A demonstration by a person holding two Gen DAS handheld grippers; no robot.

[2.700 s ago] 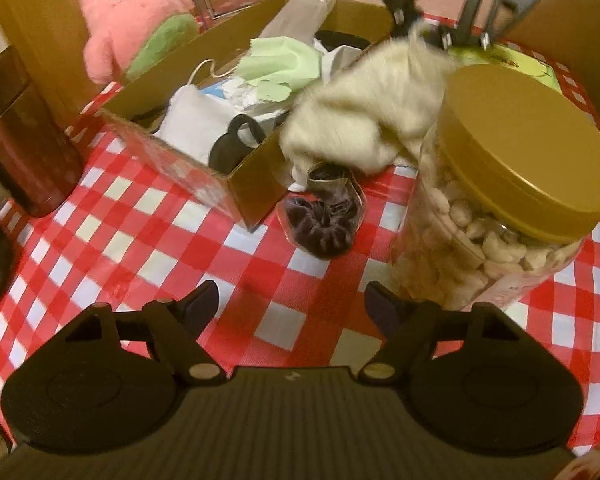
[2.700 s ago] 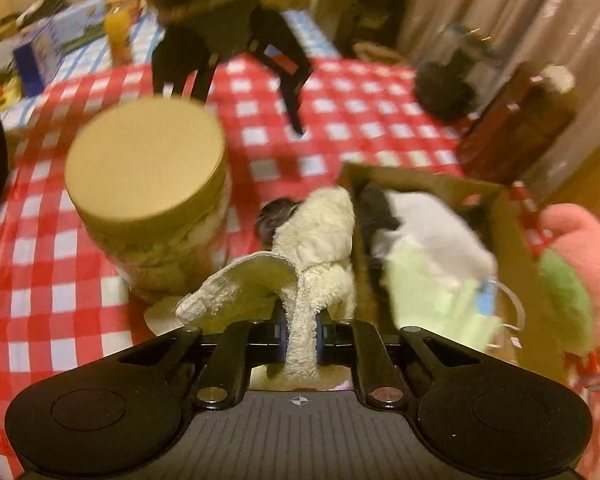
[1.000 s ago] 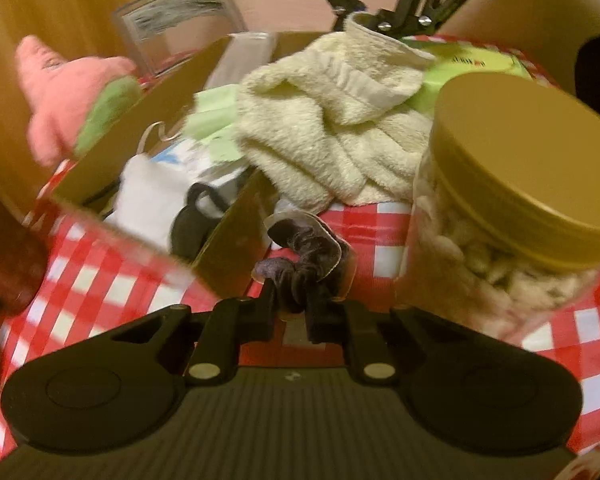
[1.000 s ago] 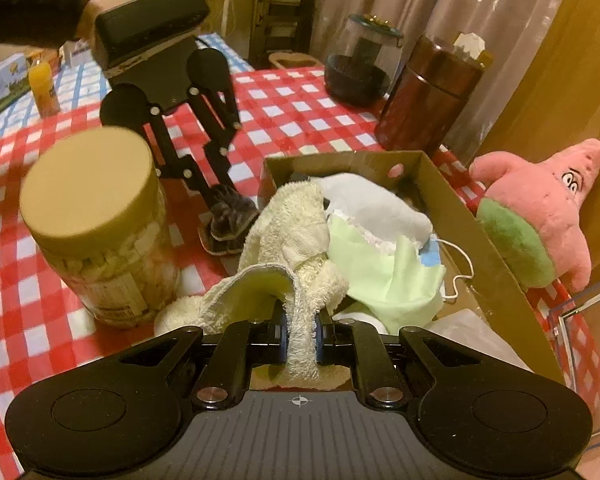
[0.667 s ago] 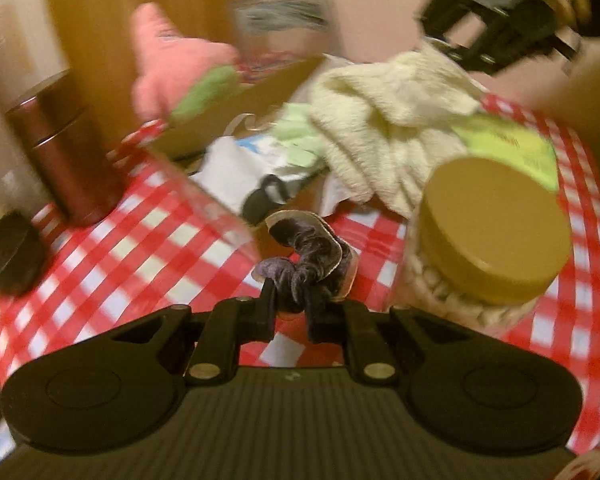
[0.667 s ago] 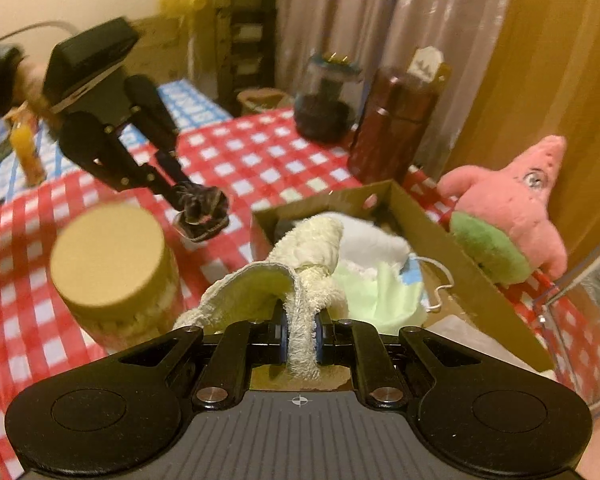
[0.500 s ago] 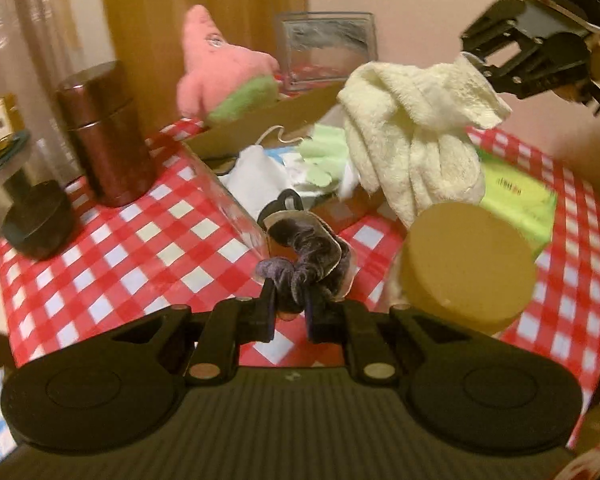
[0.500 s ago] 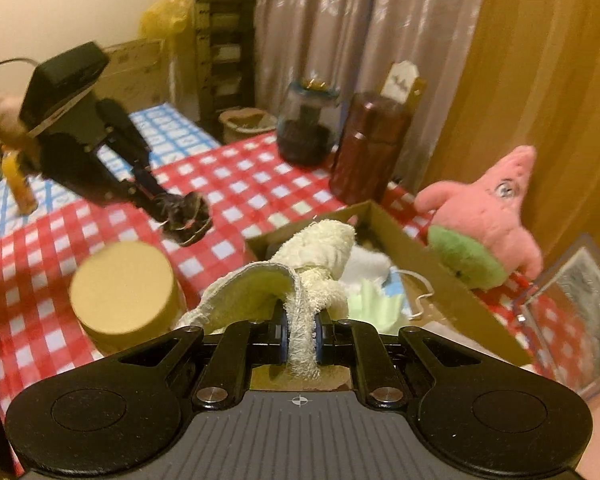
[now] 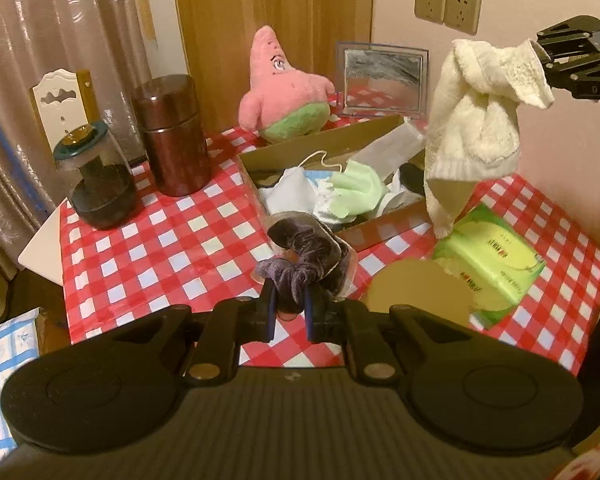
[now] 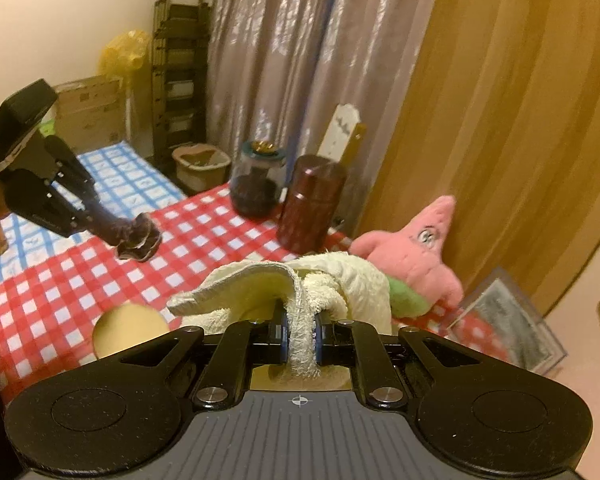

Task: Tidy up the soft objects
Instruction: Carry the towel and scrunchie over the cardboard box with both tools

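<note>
My left gripper [image 9: 287,312] is shut on a dark purple scrunchie [image 9: 304,252] and holds it high above the red checked table; the scrunchie also shows in the right wrist view [image 10: 134,240]. My right gripper [image 10: 299,340] is shut on a cream towel [image 10: 332,280], which hangs in the air above the right end of the cardboard box [image 9: 384,224] in the left wrist view [image 9: 476,120]. The box holds a green mask [image 9: 356,188] and white cloths. A pink starfish plush [image 9: 280,88] sits behind the box.
A gold-lidded jar [image 9: 416,292] and a green tissue pack [image 9: 492,256] stand at the front right. A brown canister [image 9: 172,136] and a dark glass jar [image 9: 96,184] stand at the left. A picture frame [image 9: 384,80] leans at the back.
Both grippers have risen well above the table, lifting the scrunchie and the towel. The towel now hangs free instead of draping over the box.
</note>
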